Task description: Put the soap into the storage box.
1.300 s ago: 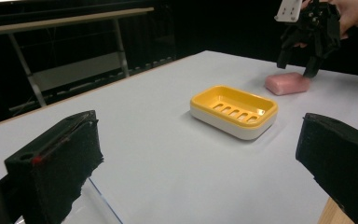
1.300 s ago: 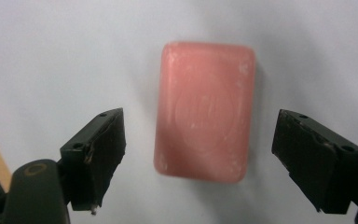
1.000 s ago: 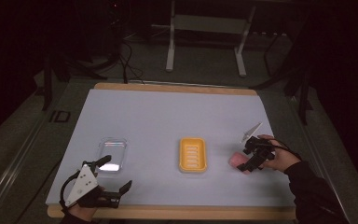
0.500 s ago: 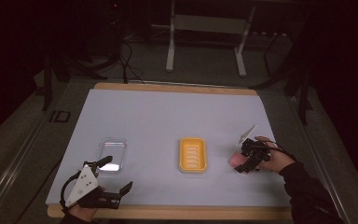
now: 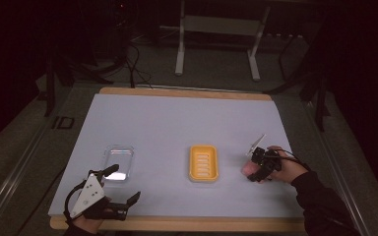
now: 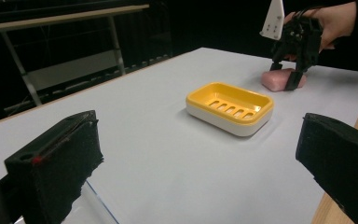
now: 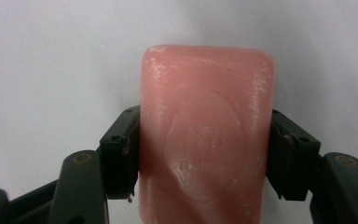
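At right on the white bench (image 5: pixel 177 123), the right gripper (image 5: pixel 259 169) has just closed its jaws, gripping a pink rectangular soap bar (image 7: pixel 205 140) beside the yellow plastic soap dish (image 5: pixel 203 162); the left gripper (image 5: pixel 120 189), near left, is open.

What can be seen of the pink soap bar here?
The pink soap bar is a rounded rectangular block, waxy-looking, with a faint embossed stamp on its top face and pale scuffs. It lies flat on the white table, to the right of the yellow soap dish and apart from it. The right tool has just been closing and now presses its black pads against the bar's two long sides.
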